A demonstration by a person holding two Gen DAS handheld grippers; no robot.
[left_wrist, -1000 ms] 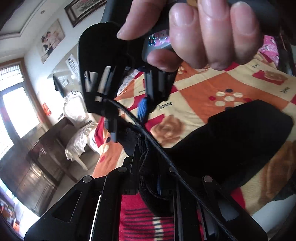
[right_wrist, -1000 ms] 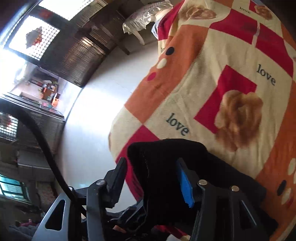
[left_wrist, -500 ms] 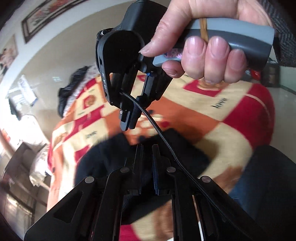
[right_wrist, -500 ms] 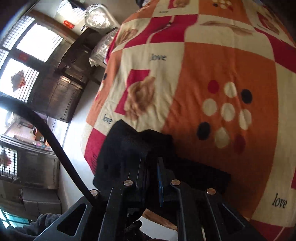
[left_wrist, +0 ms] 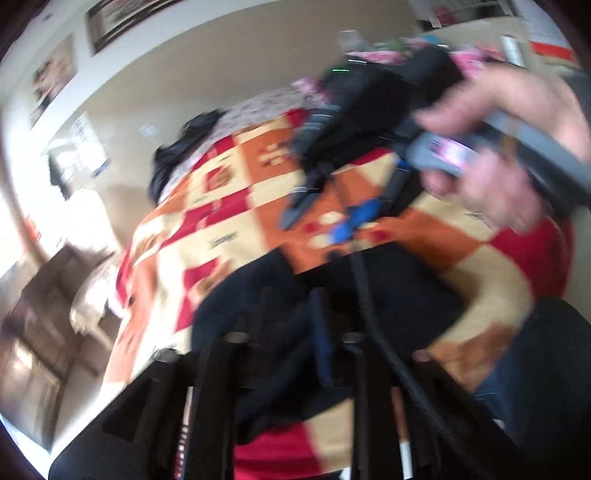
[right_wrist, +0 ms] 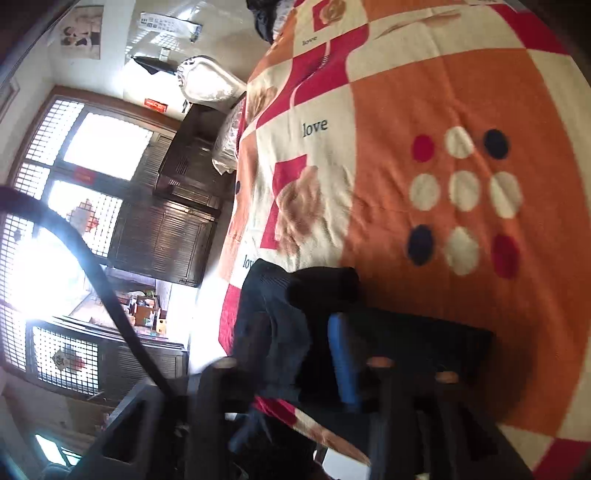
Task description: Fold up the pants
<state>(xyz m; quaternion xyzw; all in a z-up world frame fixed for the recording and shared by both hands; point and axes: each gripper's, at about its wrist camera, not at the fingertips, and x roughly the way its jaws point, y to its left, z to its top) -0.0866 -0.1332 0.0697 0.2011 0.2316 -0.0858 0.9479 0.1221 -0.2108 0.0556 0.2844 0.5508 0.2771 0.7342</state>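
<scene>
Both sets of jaws have just been opening, the left gripper (left_wrist: 291,317) and right gripper (right_wrist: 299,339) each parted with black pants (right_wrist: 291,295) cloth loosely between, folded near the blanket's (right_wrist: 424,92) edge, so draw back level without snagging the fold.

I'm looking into a home bedroom: a bed (right_wrist: 424,92) under a patchwork "love" blanket, dark wooden cabinets (right_wrist: 166,236) beside it, latticed windows (right_wrist: 92,147) beyond those, framed pictures (left_wrist: 122,18) on the wall behind the bed.
</scene>
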